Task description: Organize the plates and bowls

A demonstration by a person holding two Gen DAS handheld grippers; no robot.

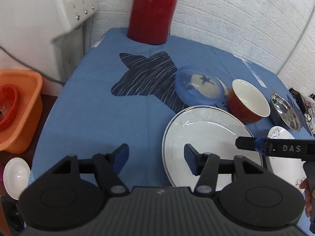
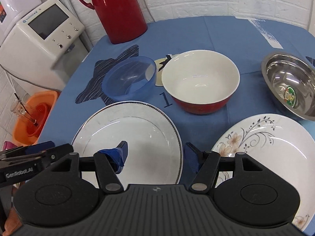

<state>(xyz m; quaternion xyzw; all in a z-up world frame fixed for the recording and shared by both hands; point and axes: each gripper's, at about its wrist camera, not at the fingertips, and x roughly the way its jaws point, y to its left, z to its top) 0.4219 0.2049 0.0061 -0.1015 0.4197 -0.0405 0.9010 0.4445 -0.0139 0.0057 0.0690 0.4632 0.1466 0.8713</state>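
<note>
A worktop [image 2: 196, 31] covered in blue cloth holds five pieces of tableware. Nearest, on the left, lies a white plate with a thin silver rim [image 2: 128, 135]; just to its right lies a larger white plate with a floral pattern [image 2: 265, 143], the two apart. Farther back stand three bowls in a row: a translucent blue bowl [image 2: 129, 78] on the left, a bowl that is red outside and white inside [image 2: 200, 82] in the middle, and a steel bowl [image 2: 289, 84] on the right. A tall red thermos [image 2: 118, 9] stands at the far edge.

Both grippers hover low over the near side, and neither holds anything. The left gripper [image 1: 156, 158] has its jaws spread wide, one finger over the cloth and one over the silver-rimmed plate's left edge. The right gripper [image 2: 155, 158] is also spread wide, straddling that plate's right rim.

Nothing appears stacked yet, so the sorting seems to be at its start, with the silver-rimmed plate the likely first pick. The next move probably calls for lowering a finger under the plate's thin rim and closing firmly, since glazed china may slip.
</note>
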